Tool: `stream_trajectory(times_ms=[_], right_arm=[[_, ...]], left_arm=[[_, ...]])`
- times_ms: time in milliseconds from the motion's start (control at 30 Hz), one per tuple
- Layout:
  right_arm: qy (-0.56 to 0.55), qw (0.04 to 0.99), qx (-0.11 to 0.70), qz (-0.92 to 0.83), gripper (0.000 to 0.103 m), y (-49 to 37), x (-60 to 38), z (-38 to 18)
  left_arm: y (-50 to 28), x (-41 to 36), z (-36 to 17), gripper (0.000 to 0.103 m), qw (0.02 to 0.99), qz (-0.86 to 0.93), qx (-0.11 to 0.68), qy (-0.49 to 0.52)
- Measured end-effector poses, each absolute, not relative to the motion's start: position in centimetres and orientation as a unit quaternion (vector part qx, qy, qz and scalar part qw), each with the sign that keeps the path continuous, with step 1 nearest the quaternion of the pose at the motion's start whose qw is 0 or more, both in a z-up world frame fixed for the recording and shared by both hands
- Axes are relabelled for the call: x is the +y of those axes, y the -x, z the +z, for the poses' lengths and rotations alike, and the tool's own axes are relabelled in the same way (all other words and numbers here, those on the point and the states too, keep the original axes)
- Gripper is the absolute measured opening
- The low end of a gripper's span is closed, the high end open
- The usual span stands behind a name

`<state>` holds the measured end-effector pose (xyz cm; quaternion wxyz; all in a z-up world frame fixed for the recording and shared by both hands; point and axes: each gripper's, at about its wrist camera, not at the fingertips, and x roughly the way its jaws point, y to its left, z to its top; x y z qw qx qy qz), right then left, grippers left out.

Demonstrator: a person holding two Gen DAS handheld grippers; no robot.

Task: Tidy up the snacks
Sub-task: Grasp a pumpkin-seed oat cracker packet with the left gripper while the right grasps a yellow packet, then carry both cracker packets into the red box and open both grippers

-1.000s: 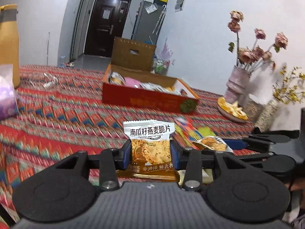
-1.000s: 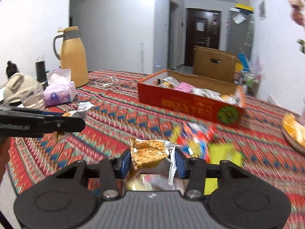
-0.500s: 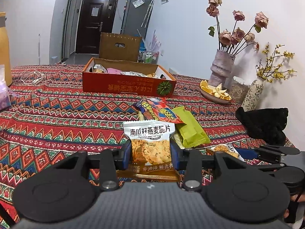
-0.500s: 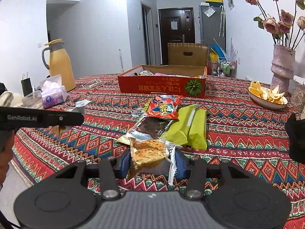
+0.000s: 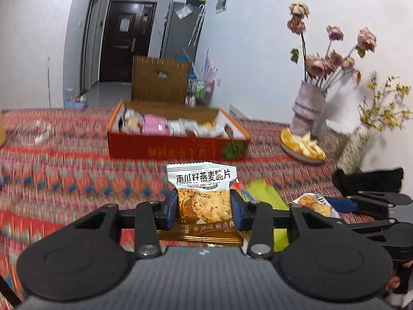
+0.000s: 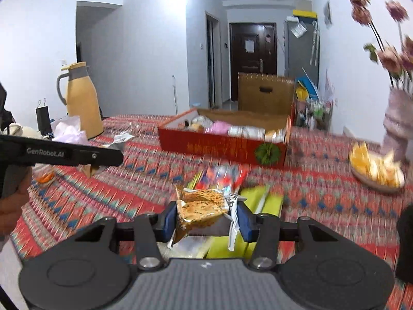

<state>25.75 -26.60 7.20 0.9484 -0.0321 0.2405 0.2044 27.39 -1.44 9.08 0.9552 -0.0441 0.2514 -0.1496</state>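
Two snack packets are in your grip, one per hand. Your left gripper [image 5: 204, 206] has its jaws clenched on an upright white-topped crisp packet [image 5: 202, 193], pinched at its sides and lifted above the counter [image 5: 64, 180]. Your right gripper [image 6: 205, 217] has its jaws grasping a crumpled orange packet [image 6: 201, 206], tilted, with its torn white edge hanging against the right finger.

Ahead of both grippers sits the open red box [image 5: 178, 149] on the patterned cloth, with several wrapped snacks [image 5: 155, 125] already lying inside it and its brown lid flap standing up at the back. Between you and the box, a green packet [image 6: 260, 201] and a red packet [image 6: 222, 175] lie flat on the counter, blurred in both views.

To the right of the box stand a plate of orange peel [image 5: 302, 147] and a vase of dried roses [image 5: 308, 108]. To the left, near the counter's edge, stand a yellow thermos jug [image 6: 80, 106] and a tissue pack [image 6: 69, 129].
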Motion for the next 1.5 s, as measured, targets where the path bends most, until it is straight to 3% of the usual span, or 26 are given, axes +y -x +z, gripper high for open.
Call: stream_trajectory(times_ms=[333,500,733,800,867,900,933,1000,1500], right_arm=[[0.074,0.947,0.209,0.232,0.047,-41.2,-25.1,11.7],[0.072,0.934,0.252,0.243,0.047,-51.0,-22.6,10.0],[0.037,0.908,0.343,0.239,0.048,-61.0,-18.7,4.7],[0.043,0.901,0.361,0.238,0.051,-62.0,-17.8,3.2],[0.039,0.889,0.383,0.246,0.061,-62.5,-17.1,1.9],[0.033,0.886,0.387,0.252,0.065,-62.5,-17.1,1.6],[0.025,0.885,0.387,0.259,0.065,-62.3,-17.1,1.5],[0.022,0.886,0.386,0.255,0.068,-62.2,-17.3,1.5],[0.014,0.918,0.321,0.233,0.072,-56.0,-21.8,10.7]], left_arm=[[-43.4,1.7,11.8,0.041,0.967,-0.120,0.221,0.026],[-52.4,2.9,9.8,0.041,0.954,-0.118,0.268,0.063],[-59.2,1.6,5.3,0.041,0.939,-0.119,0.319,0.056],[-59.9,1.1,4.4,0.041,0.934,-0.126,0.328,0.055],[-60.2,1.0,3.7,0.041,0.930,-0.134,0.337,0.057],[-60.2,1.0,3.4,0.046,0.928,-0.135,0.342,0.058],[-60.2,1.0,3.2,0.059,0.927,-0.138,0.344,0.061],[-60.1,1.3,3.0,0.069,0.928,-0.143,0.339,0.065],[-52.7,2.5,11.2,0.080,0.950,-0.121,0.285,0.037]])
